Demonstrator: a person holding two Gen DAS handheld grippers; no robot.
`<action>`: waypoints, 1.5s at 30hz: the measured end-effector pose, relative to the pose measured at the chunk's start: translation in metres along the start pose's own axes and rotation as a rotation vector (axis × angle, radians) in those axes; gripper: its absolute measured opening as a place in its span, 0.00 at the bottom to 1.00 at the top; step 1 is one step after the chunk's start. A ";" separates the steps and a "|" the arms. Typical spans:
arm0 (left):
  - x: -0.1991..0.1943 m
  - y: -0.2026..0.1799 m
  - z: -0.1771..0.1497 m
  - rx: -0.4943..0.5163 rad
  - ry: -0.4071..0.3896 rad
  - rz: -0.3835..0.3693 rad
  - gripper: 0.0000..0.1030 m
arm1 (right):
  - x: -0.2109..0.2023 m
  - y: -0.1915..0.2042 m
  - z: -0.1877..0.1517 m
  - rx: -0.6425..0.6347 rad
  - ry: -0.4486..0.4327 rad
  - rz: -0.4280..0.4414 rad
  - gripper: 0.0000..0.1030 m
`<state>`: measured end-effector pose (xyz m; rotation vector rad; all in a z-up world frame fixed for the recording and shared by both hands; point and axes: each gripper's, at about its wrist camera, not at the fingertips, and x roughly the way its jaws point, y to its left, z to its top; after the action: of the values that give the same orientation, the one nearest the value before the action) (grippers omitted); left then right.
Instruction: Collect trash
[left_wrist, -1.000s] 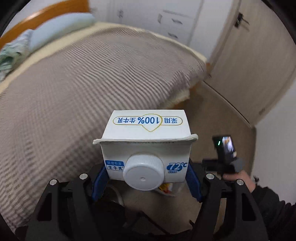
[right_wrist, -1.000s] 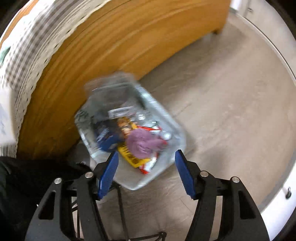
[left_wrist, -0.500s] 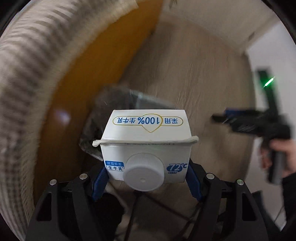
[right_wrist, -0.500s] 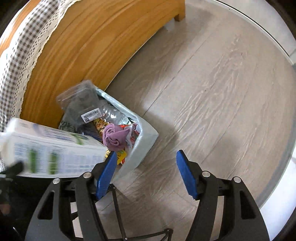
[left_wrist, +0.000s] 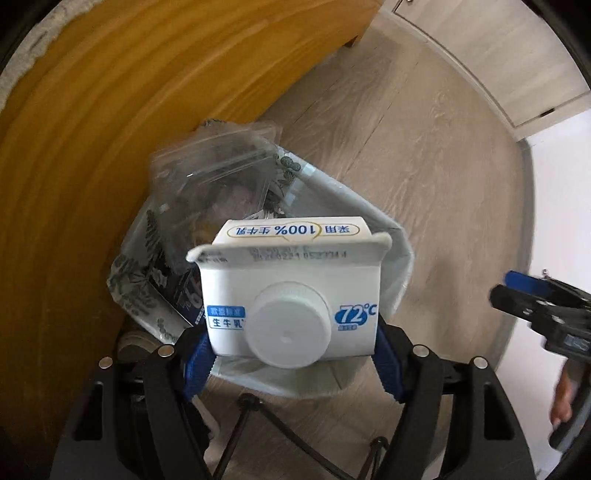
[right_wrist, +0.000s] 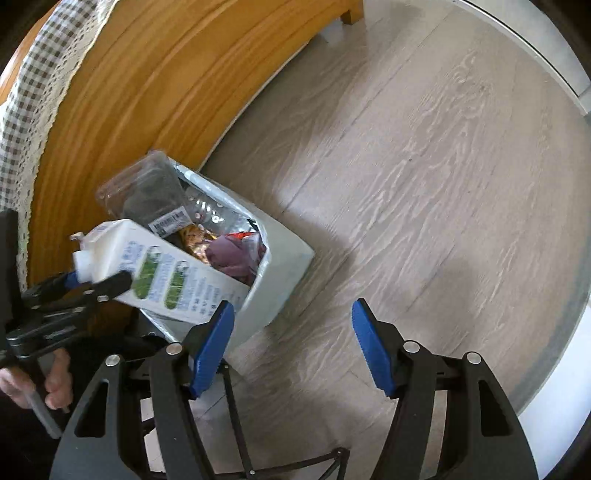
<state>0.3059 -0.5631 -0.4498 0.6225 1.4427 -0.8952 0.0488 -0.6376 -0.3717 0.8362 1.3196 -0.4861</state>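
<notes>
Above the bin (left_wrist: 384, 236) at the left view's centre, the left gripper (left_wrist: 291, 354) has its jaws clamped on the milk carton (left_wrist: 295, 295), while the right gripper (right_wrist: 291, 347), at three o'clock, holds its jaws apart, empty.

The left gripper (left_wrist: 291, 354) points straight down, its blue-padded fingers (left_wrist: 197, 360) clamped on a white milk carton (left_wrist: 291, 291). The right gripper (right_wrist: 291, 347) angles steeply down, fingers apart and empty.

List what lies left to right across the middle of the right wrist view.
Hand → left gripper → milk carton → trash bin → bare wood floor.
</notes>
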 end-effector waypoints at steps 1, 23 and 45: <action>0.002 -0.003 0.001 0.012 0.009 0.001 0.69 | 0.000 0.004 0.000 -0.009 0.001 0.002 0.62; -0.148 0.074 -0.029 -0.121 -0.227 0.011 0.82 | -0.051 0.090 0.004 -0.204 -0.079 -0.078 0.62; -0.414 0.217 -0.149 -0.324 -0.753 0.204 0.90 | -0.183 0.325 0.010 -0.558 -0.407 -0.053 0.65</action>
<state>0.4368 -0.2626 -0.0846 0.1452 0.7942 -0.6137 0.2551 -0.4672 -0.1118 0.2210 1.0216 -0.2843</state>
